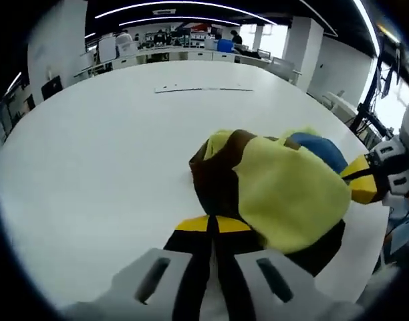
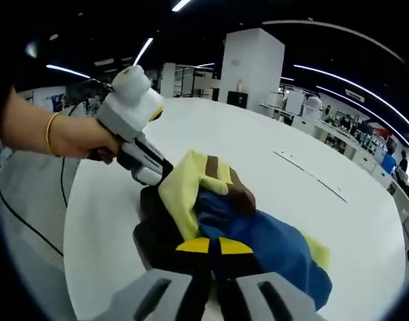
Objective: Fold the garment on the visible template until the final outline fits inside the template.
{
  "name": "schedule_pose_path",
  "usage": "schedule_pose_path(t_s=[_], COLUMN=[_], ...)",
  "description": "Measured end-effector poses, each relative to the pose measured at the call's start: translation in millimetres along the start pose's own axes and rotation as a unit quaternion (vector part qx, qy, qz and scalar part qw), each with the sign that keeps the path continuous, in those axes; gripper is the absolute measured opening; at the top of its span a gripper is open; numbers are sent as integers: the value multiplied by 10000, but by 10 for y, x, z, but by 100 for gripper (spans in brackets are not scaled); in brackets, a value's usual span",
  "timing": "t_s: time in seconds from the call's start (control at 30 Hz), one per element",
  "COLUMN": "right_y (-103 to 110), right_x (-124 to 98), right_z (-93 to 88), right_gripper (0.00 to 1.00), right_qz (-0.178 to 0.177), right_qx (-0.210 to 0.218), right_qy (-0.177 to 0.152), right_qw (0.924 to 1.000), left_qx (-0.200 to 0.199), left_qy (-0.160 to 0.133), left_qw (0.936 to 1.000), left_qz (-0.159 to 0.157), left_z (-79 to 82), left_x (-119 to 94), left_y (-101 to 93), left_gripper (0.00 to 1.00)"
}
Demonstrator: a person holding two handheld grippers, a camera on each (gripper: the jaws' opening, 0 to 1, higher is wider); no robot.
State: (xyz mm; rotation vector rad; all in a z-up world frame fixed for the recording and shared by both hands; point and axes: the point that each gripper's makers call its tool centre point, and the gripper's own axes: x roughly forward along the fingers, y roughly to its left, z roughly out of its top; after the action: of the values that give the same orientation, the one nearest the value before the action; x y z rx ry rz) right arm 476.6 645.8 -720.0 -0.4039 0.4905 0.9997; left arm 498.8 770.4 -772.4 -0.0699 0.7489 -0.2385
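Note:
The garment (image 1: 285, 187) is a bunched heap of yellow, dark brown and blue cloth, lifted a little off the round white table (image 1: 91, 147). My left gripper (image 1: 214, 224) is shut on a dark brown fold at its near side. My right gripper (image 1: 365, 177) comes in from the right, pinching the far end. In the right gripper view the garment (image 2: 258, 241) shows more blue, and my right gripper (image 2: 214, 246) is shut on its dark edge. A hand holds the left gripper (image 2: 158, 175) against the yellow and brown corner. A thin pale marking line (image 1: 204, 88) lies far off on the table.
The same marking line (image 2: 311, 175) runs across the table (image 2: 258, 147) beyond the cloth. The table's curved edge is close behind the left gripper, with a black cable (image 2: 31, 227) over the floor there. Office desks and a white pillar (image 2: 251, 67) stand in the background.

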Motion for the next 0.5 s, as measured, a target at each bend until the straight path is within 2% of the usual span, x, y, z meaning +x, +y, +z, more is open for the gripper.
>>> schedule_pose_path(t_s=[0.1,0.23,0.33,0.5], right_y=[-42,-111,-175,-223], right_x=[-77,-188,-303,-413], right_z=[37,87,140,176], right_gripper=[0,0,0,0], right_qz=[-83,-130,-146,-137], right_qx=[-60,115,310,396], right_qy=[-75,-193,-308,-405], right_qw=[9999,9997,9989,9983], left_qx=[2,161,272,231], left_qy=[-5,-363,-526,-816], left_qw=[10000,9992,9982,9964], left_qz=[-69,-66,3,32], left_z=[-24,139,240,418], left_x=[-52,-198,-289,-459], left_y=[0,27,76,111], left_gripper=[0,0,0,0])
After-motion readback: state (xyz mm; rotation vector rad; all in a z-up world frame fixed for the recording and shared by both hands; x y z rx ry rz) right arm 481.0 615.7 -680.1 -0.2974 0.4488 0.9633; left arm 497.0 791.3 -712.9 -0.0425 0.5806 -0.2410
